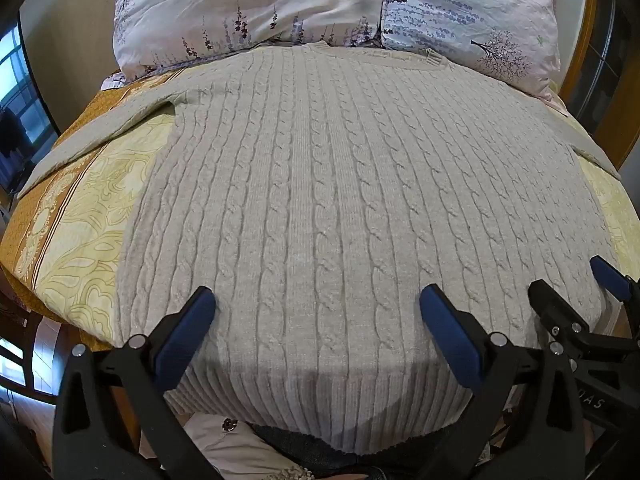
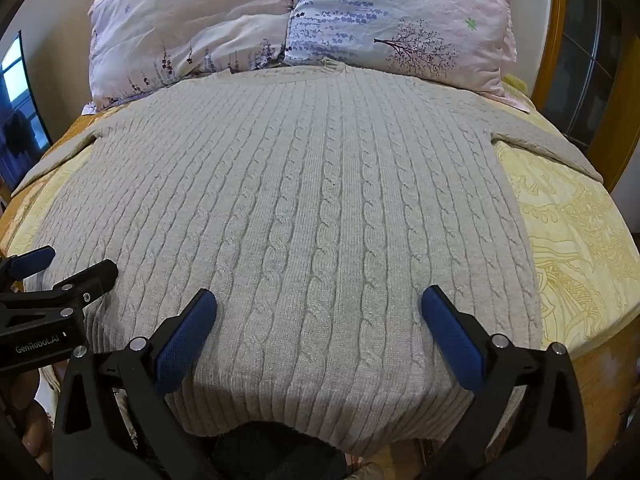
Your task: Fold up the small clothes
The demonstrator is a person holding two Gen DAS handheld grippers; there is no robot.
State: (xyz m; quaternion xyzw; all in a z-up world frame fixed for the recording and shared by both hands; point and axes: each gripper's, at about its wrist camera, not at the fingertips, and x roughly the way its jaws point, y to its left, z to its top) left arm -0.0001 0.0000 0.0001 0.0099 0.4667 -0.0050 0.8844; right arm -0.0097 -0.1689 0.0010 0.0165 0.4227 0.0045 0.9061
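Observation:
A beige cable-knit sweater (image 1: 340,200) lies spread flat on the bed, collar toward the pillows, hem hanging over the near edge; it also fills the right wrist view (image 2: 300,208). Its sleeves stretch out to the left (image 1: 92,136) and right (image 2: 552,148). My left gripper (image 1: 316,308) is open and empty, hovering over the hem at its left part. My right gripper (image 2: 318,308) is open and empty over the hem's right part. The right gripper also shows at the right edge of the left wrist view (image 1: 576,280), the left gripper at the left edge of the right wrist view (image 2: 68,268).
The yellow patterned bedspread (image 1: 80,240) covers the bed. Two floral pillows (image 1: 248,8) (image 2: 400,16) lie at the head. A wooden headboard (image 2: 552,40) stands at the right. Other clothes (image 1: 224,440) lie below the bed's near edge.

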